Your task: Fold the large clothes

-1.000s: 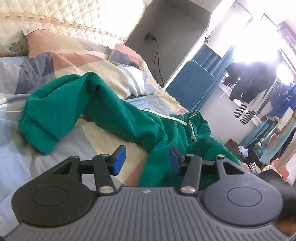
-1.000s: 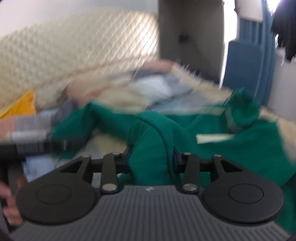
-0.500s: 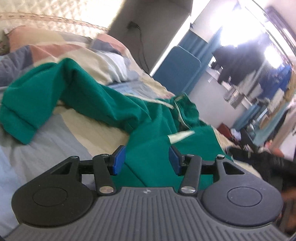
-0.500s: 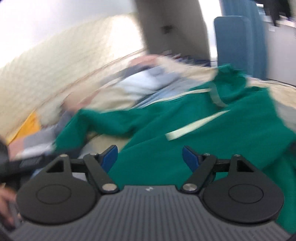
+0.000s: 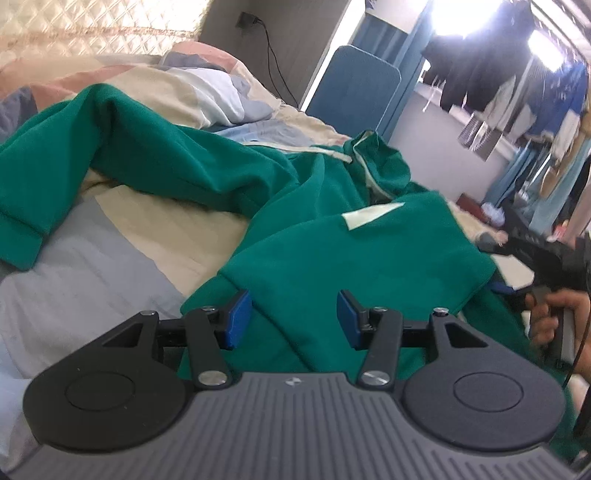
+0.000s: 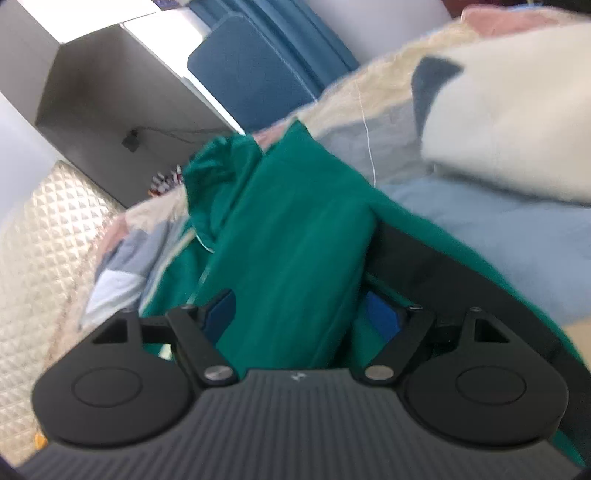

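A large green hoodie (image 5: 332, 251) lies spread on the bed, with one sleeve (image 5: 74, 147) thrown out to the left and white drawstrings near the hood. My left gripper (image 5: 293, 319) is open just over the hoodie's near hem, its blue pads clear of the cloth. In the right wrist view the picture is rolled and blurred. My right gripper (image 6: 303, 314) stands wide open, with a long fold of the hoodie (image 6: 295, 229) running between its jaws, neither pad pressing on it. A person's hand (image 5: 554, 317) holds that tool at the hoodie's right edge.
A patchwork quilt (image 5: 110, 266) covers the bed, with a pillow (image 5: 207, 88) and a quilted headboard (image 5: 92, 29) at the far end. A blue chair (image 5: 354, 88) and a grey cabinet (image 6: 110, 92) stand past the bed. Clothes (image 5: 480, 74) hang by the bright window.
My right gripper let go of the green fold it was pinching, opened wide, swung to the hoodie's right edge and rolled. My left gripper dropped closer to the near hem.
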A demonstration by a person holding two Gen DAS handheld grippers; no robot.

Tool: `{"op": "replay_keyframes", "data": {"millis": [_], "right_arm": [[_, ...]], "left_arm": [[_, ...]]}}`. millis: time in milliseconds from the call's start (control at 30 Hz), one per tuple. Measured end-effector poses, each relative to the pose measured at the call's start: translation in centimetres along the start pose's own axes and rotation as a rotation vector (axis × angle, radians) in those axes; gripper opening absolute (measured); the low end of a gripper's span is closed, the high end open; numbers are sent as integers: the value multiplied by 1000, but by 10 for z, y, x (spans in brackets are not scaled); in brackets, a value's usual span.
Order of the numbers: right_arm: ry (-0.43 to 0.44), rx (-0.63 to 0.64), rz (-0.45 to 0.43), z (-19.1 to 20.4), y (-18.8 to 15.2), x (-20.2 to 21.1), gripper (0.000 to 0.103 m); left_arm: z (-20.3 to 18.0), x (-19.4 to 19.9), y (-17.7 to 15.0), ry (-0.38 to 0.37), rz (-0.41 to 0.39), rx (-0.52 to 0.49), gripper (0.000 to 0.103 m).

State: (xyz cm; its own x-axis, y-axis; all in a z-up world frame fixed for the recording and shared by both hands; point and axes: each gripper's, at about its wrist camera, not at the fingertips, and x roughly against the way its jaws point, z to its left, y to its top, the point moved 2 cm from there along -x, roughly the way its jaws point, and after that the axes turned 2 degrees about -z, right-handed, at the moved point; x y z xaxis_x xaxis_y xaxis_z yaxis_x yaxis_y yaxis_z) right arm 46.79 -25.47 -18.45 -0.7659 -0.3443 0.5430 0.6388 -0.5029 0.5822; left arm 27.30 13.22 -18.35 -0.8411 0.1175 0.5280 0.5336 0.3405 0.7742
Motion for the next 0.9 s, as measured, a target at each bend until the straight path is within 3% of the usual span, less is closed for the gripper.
{"op": "replay_keyframes", "data": {"millis": [100,167,200,233,467,633,767,900], "right_arm": [[15,-14,-26,-3,2,-14,69],[39,-11,-42,-3,7,-23,51],[28,-5,-48,-3,9,-28,31],[8,3,-64,-4,13,-28,17],[31,-38,-213,-26,37,-17,11],[-71,-89,-317,-54,56,-10,10],[-103,-137,-294,-85,55,-18,6],[-137,-57,-286,-70,54,-22,10]], "left_arm": [[-2,-4,-3,24,-5,-27,57],[-4,-5,-3,27,-15,-31,57],[-5,-6,-3,25,-20,-35,57],[-7,-6,-2,24,-20,-43,57],[-15,-13,-2,14,-12,-78,57],[-21,-21,-7,-30,10,-85,57],[-28,-26,-12,-53,17,-101,57],[-37,-29,-13,-75,2,-135,57]]}}
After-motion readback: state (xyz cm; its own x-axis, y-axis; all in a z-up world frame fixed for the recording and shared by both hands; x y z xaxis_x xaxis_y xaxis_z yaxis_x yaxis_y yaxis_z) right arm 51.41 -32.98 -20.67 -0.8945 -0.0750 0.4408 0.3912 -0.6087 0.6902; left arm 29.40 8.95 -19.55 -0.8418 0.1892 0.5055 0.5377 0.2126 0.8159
